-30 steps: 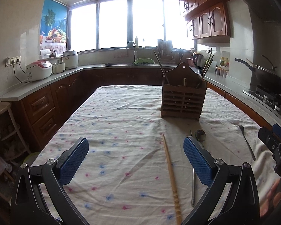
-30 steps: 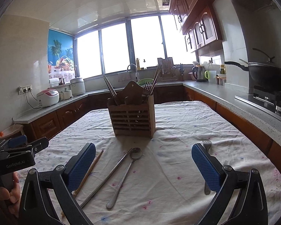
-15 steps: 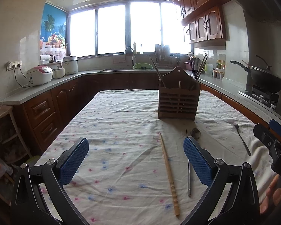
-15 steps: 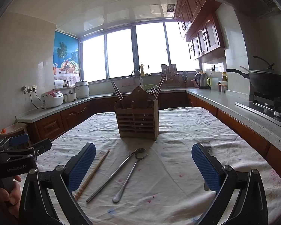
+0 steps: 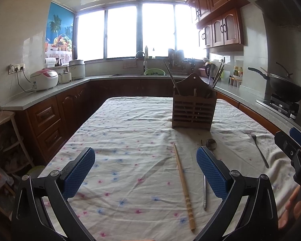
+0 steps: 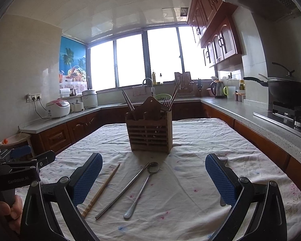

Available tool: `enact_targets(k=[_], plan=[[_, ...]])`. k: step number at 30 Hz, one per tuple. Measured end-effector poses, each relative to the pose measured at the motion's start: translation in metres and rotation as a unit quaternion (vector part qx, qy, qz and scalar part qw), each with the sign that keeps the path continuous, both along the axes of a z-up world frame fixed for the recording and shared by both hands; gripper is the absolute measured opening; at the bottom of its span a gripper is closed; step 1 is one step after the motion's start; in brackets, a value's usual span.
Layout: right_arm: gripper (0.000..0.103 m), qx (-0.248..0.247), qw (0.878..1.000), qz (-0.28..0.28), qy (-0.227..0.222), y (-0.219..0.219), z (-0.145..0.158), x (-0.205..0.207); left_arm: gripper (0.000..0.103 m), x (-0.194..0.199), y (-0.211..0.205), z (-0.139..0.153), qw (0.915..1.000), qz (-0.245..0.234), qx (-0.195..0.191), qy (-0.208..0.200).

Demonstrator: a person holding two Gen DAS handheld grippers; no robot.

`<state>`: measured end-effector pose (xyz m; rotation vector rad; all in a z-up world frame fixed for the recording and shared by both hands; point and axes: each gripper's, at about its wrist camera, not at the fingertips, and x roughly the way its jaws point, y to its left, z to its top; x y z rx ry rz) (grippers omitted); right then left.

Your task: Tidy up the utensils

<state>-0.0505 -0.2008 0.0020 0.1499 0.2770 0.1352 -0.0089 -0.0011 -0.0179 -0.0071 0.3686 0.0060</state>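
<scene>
Both the left gripper and right gripper are spread wide, holding nothing. At frame centre stands the wooden caddy; below it lie a wooden chopstick, metal chopstick and spoon.

From my left camera, a rice cooker sits on the counter at ten o'clock, plugged into a wall socket. A tap stands at twelve under the windows. At three o'clock, a black wok rests on the stove.
</scene>
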Motion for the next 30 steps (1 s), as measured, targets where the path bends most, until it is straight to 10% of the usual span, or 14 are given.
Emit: enact_targets(k=[30], plan=[[0.103,0.001,1.0,0.004,-0.01,-0.004,0.015,0.004,0.103,-0.004,-0.001,0.024,0.9998,0.0,0.004,-0.02]])
